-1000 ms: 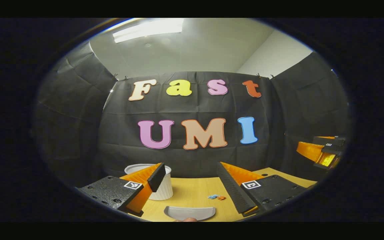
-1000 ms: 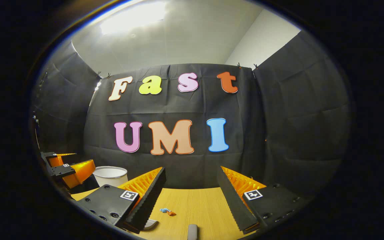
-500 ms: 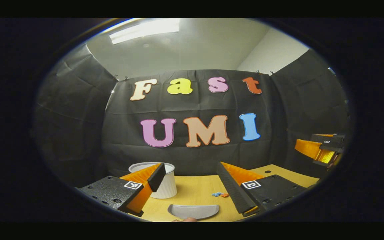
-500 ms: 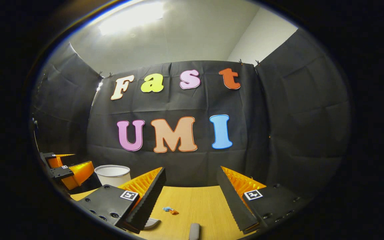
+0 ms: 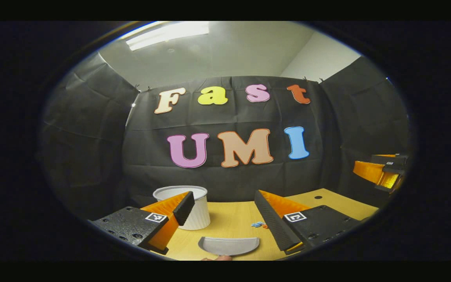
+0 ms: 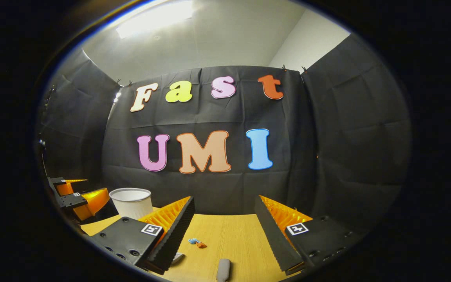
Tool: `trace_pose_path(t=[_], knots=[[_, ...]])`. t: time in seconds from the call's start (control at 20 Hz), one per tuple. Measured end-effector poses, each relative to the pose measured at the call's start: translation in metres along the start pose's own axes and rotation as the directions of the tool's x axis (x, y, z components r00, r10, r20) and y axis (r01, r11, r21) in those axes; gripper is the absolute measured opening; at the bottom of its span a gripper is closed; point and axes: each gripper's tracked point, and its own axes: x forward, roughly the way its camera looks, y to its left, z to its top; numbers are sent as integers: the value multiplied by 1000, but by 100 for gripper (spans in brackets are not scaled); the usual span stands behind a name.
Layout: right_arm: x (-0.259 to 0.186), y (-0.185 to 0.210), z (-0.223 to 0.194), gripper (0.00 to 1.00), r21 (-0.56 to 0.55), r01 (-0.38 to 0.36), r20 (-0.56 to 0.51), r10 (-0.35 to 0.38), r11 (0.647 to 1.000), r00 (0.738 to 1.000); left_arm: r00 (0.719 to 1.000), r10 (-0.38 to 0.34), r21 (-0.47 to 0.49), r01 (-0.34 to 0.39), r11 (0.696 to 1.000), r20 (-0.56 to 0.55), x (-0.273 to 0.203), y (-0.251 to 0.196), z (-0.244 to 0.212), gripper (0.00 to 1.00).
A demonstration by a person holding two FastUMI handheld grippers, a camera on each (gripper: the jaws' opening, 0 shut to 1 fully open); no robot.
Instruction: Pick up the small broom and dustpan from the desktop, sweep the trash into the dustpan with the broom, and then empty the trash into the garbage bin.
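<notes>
Now the light wooden desktop (image 5: pixel 229 219) takes up more of both views than a second ago, the far edge and the booth wall having slid upward, which suggests both cameras are tipping down toward the tools. The white ribbed plastic garbage bin (image 5: pixel 194 211) stands at the far left, a little higher in frame than before. The left gripper (image 5: pixel 221 219) hangs released, jaws wide, above the grey curved plastic dustpan (image 5: pixel 228 246) at the near edge. The right gripper (image 6: pixel 223 231) is likewise spread, with the small broom's grey handle end (image 6: pixel 224 269) just below. The small blue and orange trash scraps (image 6: pixel 197 243) lie mid-desk, unswept. Nothing is grasped yet.
</notes>
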Motion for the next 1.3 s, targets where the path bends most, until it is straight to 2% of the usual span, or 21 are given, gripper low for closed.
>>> trace_pose_path(t=[0.15,0.35,0.4,0.45,0.5,0.65,0.75,0.9,1.0,1.05,1.1,1.15,1.25,1.3], knots=[[2,-2,-13,99,-18,-27,-30,26,999,999,999,16,7,-16,1000,-38,-2,-1,-15,92],[6,3,-40,99,4,-97,-81,97,995,992,991,47,42,-42,998,-124,-5,3,-55,93],[8,6,-49,99,9,-112,-101,112,994,989,986,51,55,-43,998,-156,-6,4,-66,96],[10,9,-61,99,11,-124,-135,125,992,983,978,60,69,-47,996,-198,-9,8,-81,92],[11,14,-72,99,13,-139,-169,140,990,976,970,63,72,-47,996,-234,-13,10,-92,92],[17,26,-124,99,23,-161,-303,160,987,939,933,7,29,4,1000,-360,-23,2,-139,92],[15,31,-169,99,15,-160,-445,150,987,883,881,-39,-6,41,999,-472,-32,-1,-177,93],[-2,35,-229,99,-5,-166,-621,128,986,773,811,-73,-37,64,997,-581,-41,-1,-220,93],[-8,38,-255,100,-18,-175,-704,112,984,701,750,-95,-38,92,995,-654,-49,-5,-246,93],[-7,37,-264,100,-20,-174,-738,103,985,667,724,-92,-30,98,995,-684,-52,-4,-257,99],[-6,37,-267,100,-21,-169,-764,94,985,638,702,-88,-25,100,995,-707,-56,-1,-265,94],[-6,36,-268,100,-24,-164,-790,82,986,608,676,-87,-25,101,995,-732,-59,-2,-277,94],[-7,34,-260,100,-33,-154,-826,60,987,560,620,-91,-31,107,994,-779,-71,-3,-299,95],[-4,33,-256,100,-43,-150,-842,45,988,538,590,-93,-33,111,993,-802,-75,-5,-311,99]])
